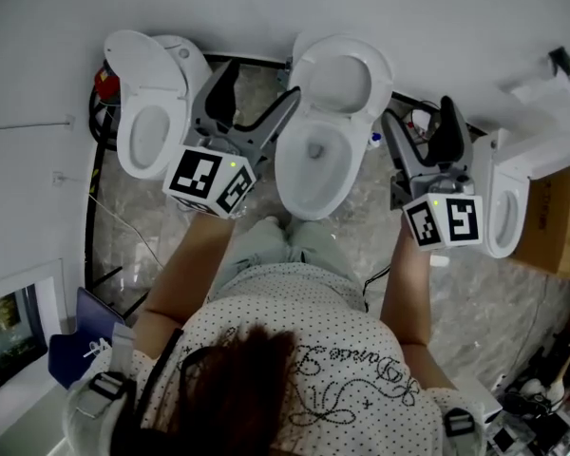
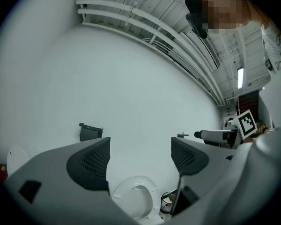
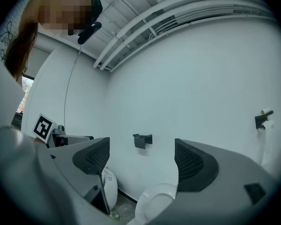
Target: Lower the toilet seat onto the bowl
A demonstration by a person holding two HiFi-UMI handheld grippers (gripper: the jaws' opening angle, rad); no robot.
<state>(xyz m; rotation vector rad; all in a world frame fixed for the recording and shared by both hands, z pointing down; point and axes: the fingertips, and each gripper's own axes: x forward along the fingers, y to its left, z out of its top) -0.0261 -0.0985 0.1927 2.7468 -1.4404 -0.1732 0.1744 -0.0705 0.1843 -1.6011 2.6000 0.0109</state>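
Task not begun: toilet seat (image 1: pixel 370 69) stands raised against the wall (image 1: pixel 266 8) above the bowl (image 1: pixel 287 183); I hold left gripper (image 1: pixel 259 88) and right gripper (image 1: pixel 420 120) spread, empty, flanking it.

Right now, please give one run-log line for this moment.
toilet seat: raised, untouched | left gripper: open, empty | right gripper: open, empty
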